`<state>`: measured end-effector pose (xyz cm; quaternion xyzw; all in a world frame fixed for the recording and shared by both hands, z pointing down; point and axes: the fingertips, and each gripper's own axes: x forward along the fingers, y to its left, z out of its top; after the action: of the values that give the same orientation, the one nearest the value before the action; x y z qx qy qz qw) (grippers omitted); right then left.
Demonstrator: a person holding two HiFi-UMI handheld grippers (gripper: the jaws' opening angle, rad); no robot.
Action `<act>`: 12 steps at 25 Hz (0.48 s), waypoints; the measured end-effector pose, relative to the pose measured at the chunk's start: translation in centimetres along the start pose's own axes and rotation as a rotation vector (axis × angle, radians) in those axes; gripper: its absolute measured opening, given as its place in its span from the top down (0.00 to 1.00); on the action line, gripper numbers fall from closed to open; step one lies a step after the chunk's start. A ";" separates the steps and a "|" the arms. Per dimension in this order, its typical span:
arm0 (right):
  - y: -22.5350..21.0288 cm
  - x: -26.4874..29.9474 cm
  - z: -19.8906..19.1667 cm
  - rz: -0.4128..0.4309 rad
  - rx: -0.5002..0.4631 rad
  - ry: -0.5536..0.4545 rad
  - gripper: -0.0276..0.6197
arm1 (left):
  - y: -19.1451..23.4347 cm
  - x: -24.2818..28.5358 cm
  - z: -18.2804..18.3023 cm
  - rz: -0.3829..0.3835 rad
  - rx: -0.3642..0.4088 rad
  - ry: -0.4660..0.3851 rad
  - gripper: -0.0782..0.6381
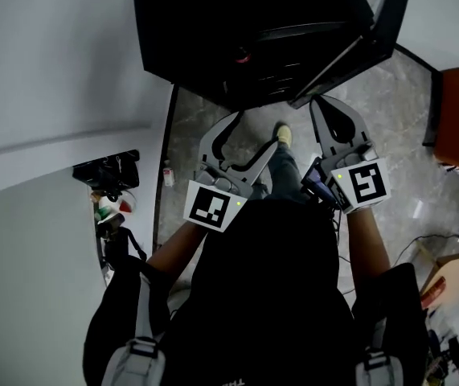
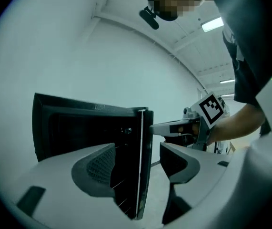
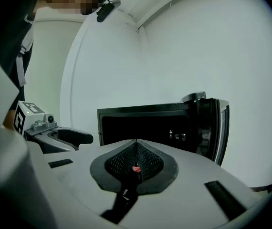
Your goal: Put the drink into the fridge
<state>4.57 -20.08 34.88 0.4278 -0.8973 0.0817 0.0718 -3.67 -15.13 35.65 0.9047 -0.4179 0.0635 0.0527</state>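
My left gripper [image 2: 136, 150] is spread wide and grips nothing; the open fridge door [image 2: 144, 175] stands edge-on beyond its gap. The drink [image 1: 243, 55], showing as a small red mark, sits inside the black fridge [image 1: 205, 30], ahead of both grippers and touching neither. My right gripper [image 3: 136, 143] is pressed together, empty.

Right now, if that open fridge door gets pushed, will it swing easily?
The fridge door looks thin and stands open, so it probably swings with a light nudge. It seems a rigid panel, unlikely to flex.
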 end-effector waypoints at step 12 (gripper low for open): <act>7.1 -3.3 3.5 -0.012 -0.065 -0.044 0.94 | 1.0 -8.6 2.8 0.137 -0.008 -0.060 0.87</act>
<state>0.88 -13.93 30.22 0.4325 -0.8982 0.0425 0.0664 -9.70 -9.75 31.52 0.8752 -0.4806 0.0382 0.0391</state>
